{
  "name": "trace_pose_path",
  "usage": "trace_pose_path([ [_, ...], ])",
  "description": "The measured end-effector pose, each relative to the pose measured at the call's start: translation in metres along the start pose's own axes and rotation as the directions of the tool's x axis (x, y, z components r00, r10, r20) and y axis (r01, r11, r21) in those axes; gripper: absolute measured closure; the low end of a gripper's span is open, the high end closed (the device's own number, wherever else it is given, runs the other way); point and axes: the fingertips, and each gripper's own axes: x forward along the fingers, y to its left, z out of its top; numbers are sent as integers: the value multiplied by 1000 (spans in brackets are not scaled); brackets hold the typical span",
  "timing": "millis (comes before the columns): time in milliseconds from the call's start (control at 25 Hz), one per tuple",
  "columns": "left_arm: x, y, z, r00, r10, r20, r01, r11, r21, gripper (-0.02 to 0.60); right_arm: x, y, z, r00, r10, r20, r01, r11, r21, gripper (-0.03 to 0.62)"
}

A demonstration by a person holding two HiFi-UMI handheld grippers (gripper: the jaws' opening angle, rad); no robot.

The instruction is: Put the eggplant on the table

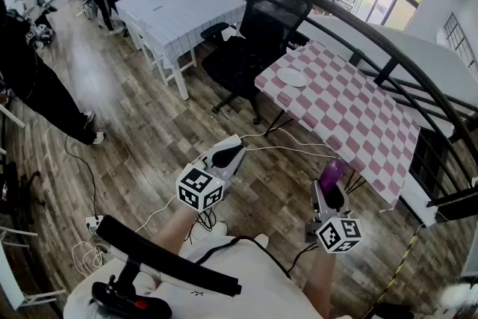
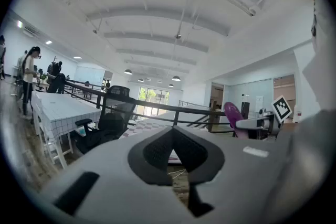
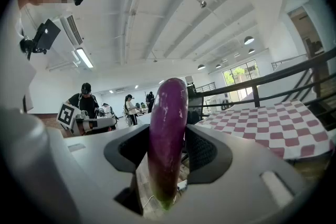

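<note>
A purple eggplant stands upright between the pads of my right gripper, which is shut on it. In the right gripper view the eggplant fills the gap between the black pads, stem end down. The pink-and-white checked table lies ahead and to the right of this gripper, seen also in the right gripper view. My left gripper hovers over the wooden floor to the left, shut and empty; its pads meet. The left gripper view shows the eggplant off to its right.
A white plate sits at the checked table's far left corner. A black office chair stands beside that corner, a white gridded table behind it. A dark railing runs past the tables. Cables lie on the floor. People stand at the left.
</note>
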Motion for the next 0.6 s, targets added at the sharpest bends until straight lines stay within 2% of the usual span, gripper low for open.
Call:
trace_pose_path([
  [320, -19, 8, 0, 999, 42, 19, -42, 999, 13, 577, 12, 21, -2, 999, 52, 3, -52, 999, -11, 381],
  [600, -31, 11, -7, 998, 47, 31, -46, 999, -24, 577, 2, 28, -1, 997, 69, 29, -69, 997, 29, 378],
])
